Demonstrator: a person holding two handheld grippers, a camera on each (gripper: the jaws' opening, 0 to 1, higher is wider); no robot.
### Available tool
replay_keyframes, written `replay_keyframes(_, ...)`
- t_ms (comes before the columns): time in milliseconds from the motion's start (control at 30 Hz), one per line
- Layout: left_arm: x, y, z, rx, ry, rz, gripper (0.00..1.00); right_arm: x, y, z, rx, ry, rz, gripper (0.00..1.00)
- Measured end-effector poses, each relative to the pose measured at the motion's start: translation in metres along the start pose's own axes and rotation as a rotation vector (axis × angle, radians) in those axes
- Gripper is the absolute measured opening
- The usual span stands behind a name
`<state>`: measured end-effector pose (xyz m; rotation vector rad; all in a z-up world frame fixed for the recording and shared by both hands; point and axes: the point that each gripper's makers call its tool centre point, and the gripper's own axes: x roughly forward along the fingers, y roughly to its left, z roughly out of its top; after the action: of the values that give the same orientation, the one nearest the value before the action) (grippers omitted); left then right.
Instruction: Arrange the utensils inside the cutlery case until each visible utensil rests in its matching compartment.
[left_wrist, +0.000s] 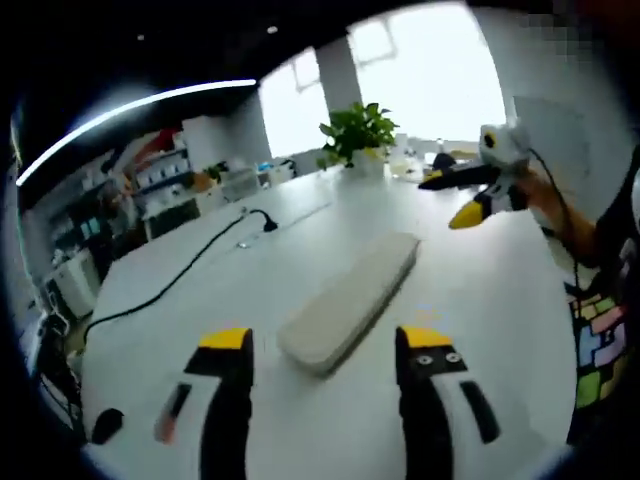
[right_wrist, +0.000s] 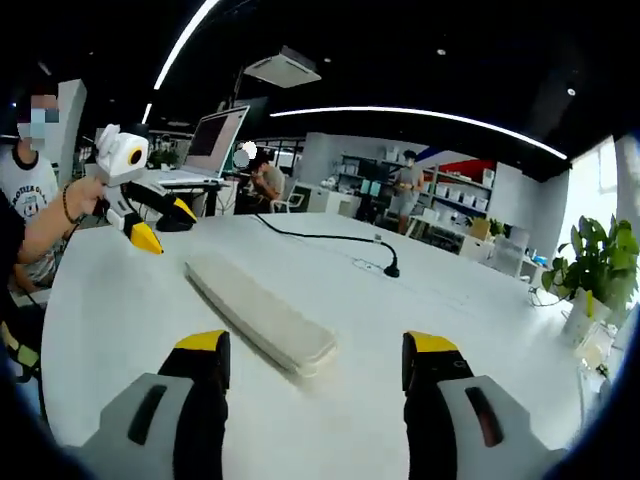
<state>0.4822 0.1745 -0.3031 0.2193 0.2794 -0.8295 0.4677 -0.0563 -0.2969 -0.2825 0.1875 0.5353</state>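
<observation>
while both grippers hang above the white table (left_wrist: 300, 230), the cutlery case (left_wrist: 352, 299) lies closed and flat on it, a long pale grey pouch. seen from the left gripper view, the case runs away on a diagonal, its near end sitting between the left gripper (left_wrist: 325, 345) jaws, which stand wide apart with nothing in them, yellow tips up. off to the right of that view comes the right gripper (left_wrist: 478, 195), held in a person's hand above the far side of the table, well apart from the case; its jaws point left, and whether they're parted there i cannot tell.

over to the right gripper view now: the jaws of the right gripper (right_wrist: 318, 350) stand wide apart and grip nothing. the cutlery case (right_wrist: 262, 315) stretches from just ahead of the jaws off to the upper left. at the left edge, the left gripper (right_wrist: 150, 225) is held up by a hand with a bead bracelet on the wrist, raised above the table and apart from the case.

a black cable (right_wrist: 330, 240) snakes across the far side of the table and ends in a plug. a potted plant (left_wrist: 356, 135) stands at the table's far edge in front of the bright windows. a laptop (right_wrist: 208, 145) sits open on a stand beyond the table, with people at desks behind it.
</observation>
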Motion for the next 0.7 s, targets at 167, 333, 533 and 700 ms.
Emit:
replay_keyframes(167,-0.009,-0.007,0.003,0.063,-0.057,0.087,0.65,-0.020,0.003,0.021,0.003,-0.104,-0.031,0.77)
replay_keyframes(333,-0.032,-0.013,0.019,-0.035,-0.154,0.088,0.70,-0.042,-0.013,0.028,0.029,-0.147,-0.124,0.74)
replay_keyframes(533,-0.055,-0.009,0.024,-0.037,-0.186,0.133,0.82,-0.078,-0.036,0.025,0.091,-0.205,-0.233,0.80)
replay_keyframes(700,-0.074,-0.001,0.036,-0.041,-0.233,0.191,0.90,-0.106,-0.048,0.020,0.120,-0.232,-0.306,0.82)
